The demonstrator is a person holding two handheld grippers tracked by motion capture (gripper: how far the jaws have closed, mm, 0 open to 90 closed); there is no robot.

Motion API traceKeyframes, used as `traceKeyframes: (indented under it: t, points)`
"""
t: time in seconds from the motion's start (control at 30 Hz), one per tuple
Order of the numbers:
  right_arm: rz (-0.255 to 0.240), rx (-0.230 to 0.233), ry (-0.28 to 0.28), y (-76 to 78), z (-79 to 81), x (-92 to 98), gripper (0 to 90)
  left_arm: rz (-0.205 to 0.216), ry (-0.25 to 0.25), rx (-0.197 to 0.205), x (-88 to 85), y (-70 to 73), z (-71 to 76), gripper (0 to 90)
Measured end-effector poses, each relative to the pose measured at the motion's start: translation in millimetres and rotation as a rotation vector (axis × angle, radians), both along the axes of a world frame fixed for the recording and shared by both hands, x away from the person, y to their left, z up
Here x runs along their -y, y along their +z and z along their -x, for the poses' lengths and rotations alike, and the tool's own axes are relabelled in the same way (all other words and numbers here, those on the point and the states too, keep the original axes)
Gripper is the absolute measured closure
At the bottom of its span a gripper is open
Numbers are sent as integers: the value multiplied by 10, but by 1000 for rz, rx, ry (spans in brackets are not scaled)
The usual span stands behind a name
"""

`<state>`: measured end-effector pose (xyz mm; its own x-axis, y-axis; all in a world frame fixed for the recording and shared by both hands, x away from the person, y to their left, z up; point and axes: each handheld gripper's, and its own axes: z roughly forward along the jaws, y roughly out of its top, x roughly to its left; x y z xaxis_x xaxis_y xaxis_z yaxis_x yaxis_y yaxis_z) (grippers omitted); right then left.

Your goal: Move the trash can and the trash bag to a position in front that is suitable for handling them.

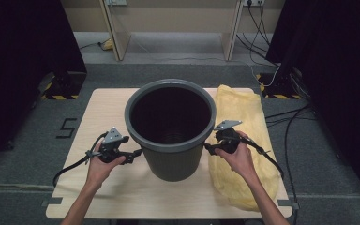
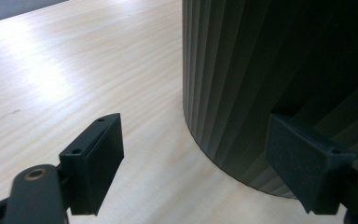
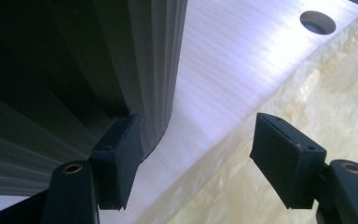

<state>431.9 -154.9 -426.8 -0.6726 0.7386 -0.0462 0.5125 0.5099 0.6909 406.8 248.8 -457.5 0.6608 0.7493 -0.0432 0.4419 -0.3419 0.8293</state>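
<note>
High view is showing the grey bin [image 1: 170,129] standing mid-surface [image 1: 108,108], a yellow bag [image 1: 243,140] lying just right of it. Both grippers are flanking the bin — left gripper [image 1: 133,155] and right gripper [image 1: 208,148] — fingers released, grasping nothing.

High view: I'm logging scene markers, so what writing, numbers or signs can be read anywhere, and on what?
"5": black tape mark on the grey floor left of the table.
Yellow-black hazard stripes on the floor at both far sides: a sign, no words.
Bin, yellow bag and grippers: no readable text.
</note>
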Motion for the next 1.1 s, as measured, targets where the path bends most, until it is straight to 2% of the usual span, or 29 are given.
traceKeyframes:
  t: [0.07, 0.13, 0.3, 0.33, 0.4, 0.43, 0.53, 0.6, 0.77, 0.93, 1.03, 1.1]
  points:
    - [0, 3, -4, -1, -49, -12, 339, 4, 5, -1, -4, 0, -41, 201]
    - [-8, 6, -21, -10, -201, -46, 341, 0, 23, -5, -18, 8, -162, 205]
    - [-23, 6, -57, -22, -407, -75, 341, 17, 65, -10, -12, -8, -364, 221]
    - [-23, 6, -57, -22, -407, -75, 341, 17, 65, -10, -12, -8, -364, 228]
    - [-35, 1, -87, -27, -501, -83, 343, 15, 77, -9, 8, -33, -433, 232]
    - [-37, 8, -103, -32, -565, -90, 356, 22, 97, -9, 31, -51, -487, 238]
    - [-36, 15, -117, -34, -622, -96, 362, 38, 112, -12, 36, -63, -537, 240]
    - [-43, 14, -133, -36, -723, -112, 362, 50, 129, -16, 32, -76, -600, 240]
    - [-21, 24, -138, -29, -844, -160, 362, 63, 184, -17, 21, -90, -771, 261]
    - [-46, 8, -163, -64, -942, -196, 361, 70, 218, -19, 5, -92, -902, 279]
    - [-51, 12, -164, -72, -982, -206, 357, 71, 221, -19, -5, -95, -937, 278]
    - [-51, 12, -164, -68, -989, -195, 310, 77, 215, -14, -14, -100, -924, 275]
